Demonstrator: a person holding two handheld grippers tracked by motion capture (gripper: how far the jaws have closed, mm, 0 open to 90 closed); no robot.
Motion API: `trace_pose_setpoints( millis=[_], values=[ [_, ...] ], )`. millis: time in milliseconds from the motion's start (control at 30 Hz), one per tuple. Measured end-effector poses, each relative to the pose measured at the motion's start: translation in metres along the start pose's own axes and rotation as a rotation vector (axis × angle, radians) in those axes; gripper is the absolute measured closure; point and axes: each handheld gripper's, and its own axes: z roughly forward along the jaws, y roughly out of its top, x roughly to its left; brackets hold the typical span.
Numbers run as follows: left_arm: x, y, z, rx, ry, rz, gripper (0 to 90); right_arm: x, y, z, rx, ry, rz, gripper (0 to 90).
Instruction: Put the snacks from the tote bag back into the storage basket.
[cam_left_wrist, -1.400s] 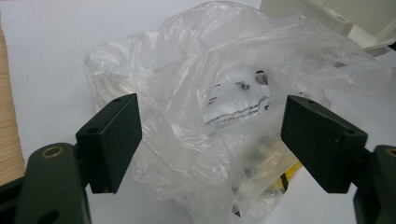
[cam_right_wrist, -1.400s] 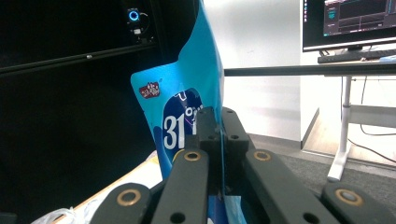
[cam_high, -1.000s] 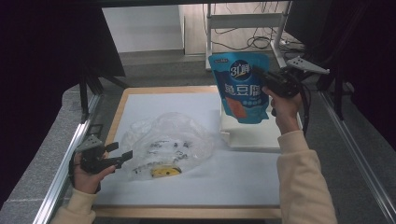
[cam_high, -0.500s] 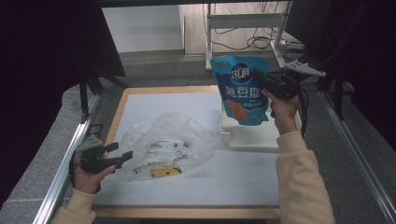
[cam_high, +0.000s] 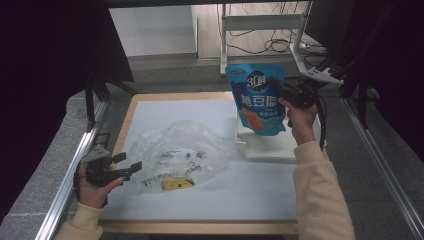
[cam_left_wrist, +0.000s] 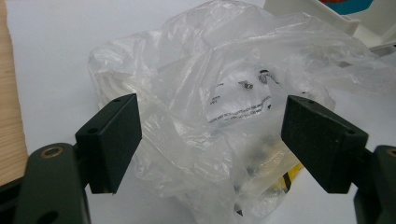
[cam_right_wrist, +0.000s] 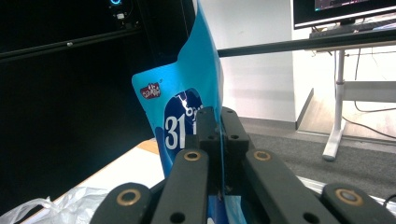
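Note:
A blue food pouch with white print hangs upright over a white tray at the table's right. My right gripper is shut on the pouch's right edge; in the right gripper view its jaws pinch the blue pouch between them. A crumpled clear plastic bag with black print and something yellow inside lies mid-table. My left gripper rests at the table's left edge, open, pointing at the plastic bag, whose near edge lies between the jaws without touching them.
The white mat covers a wooden board framed by metal rails. A desk leg and cables stand behind the table. The person's cream sleeve crosses the right front.
My right gripper has sunk a little with the pouch, bringing it closer to the white tray. The left gripper and plastic bag have stayed put.

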Motion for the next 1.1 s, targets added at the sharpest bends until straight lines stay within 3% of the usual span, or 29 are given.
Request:
trace_pose_setpoints(
  millis=[767,1100],
  values=[
    [-0.007,-0.007,-0.010,-0.007,0.045,-0.011,20.5,-0.030,-0.023,0.024,0.003,0.047,0.016,88.8],
    [-0.008,-0.008,-0.013,-0.009,0.051,-0.011,20.5,-0.045,-0.029,0.021,0.011,0.051,0.016,88.1]
  ],
)
